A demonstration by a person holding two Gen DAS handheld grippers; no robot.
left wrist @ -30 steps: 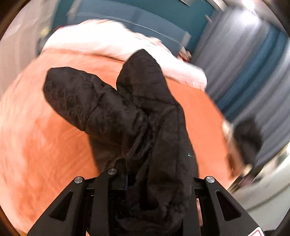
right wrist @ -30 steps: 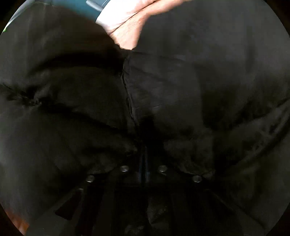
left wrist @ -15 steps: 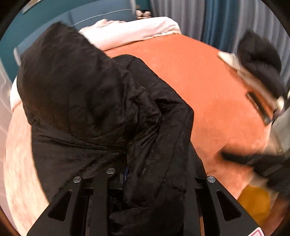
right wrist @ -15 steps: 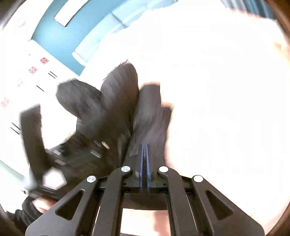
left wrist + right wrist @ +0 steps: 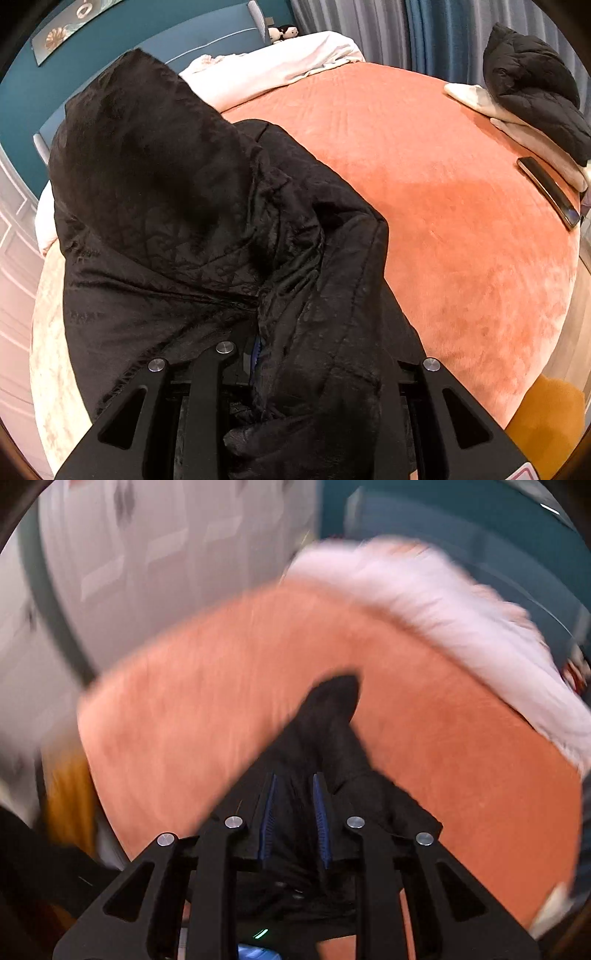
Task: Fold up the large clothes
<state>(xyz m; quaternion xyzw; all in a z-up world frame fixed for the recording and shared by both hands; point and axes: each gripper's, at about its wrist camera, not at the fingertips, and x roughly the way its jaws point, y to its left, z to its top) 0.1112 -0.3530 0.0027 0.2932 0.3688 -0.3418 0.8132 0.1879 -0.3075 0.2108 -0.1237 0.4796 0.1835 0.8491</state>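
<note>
Bed with plush orange velvet cover (image 5: 443, 206), white bedding bunched at its far edge. Quilted black padded jacket (image 5: 192, 229), still crumpled and unfolded, hangs over the near left of the bed. Left gripper (image 5: 258, 354) is clamped on its glossy fabric. Right gripper (image 5: 295, 812), jaws just parted, has dark cloth between its blue pads, apparently unpressed. Folding has barely begun.

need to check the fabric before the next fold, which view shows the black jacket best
The left wrist view: the black jacket fills the sharp frame, its patterned fabric and seams clear, draped over the left gripper on the orange bedspread. The right wrist view is motion-blurred and shows only a dark strip of it between the right gripper fingers.
</note>
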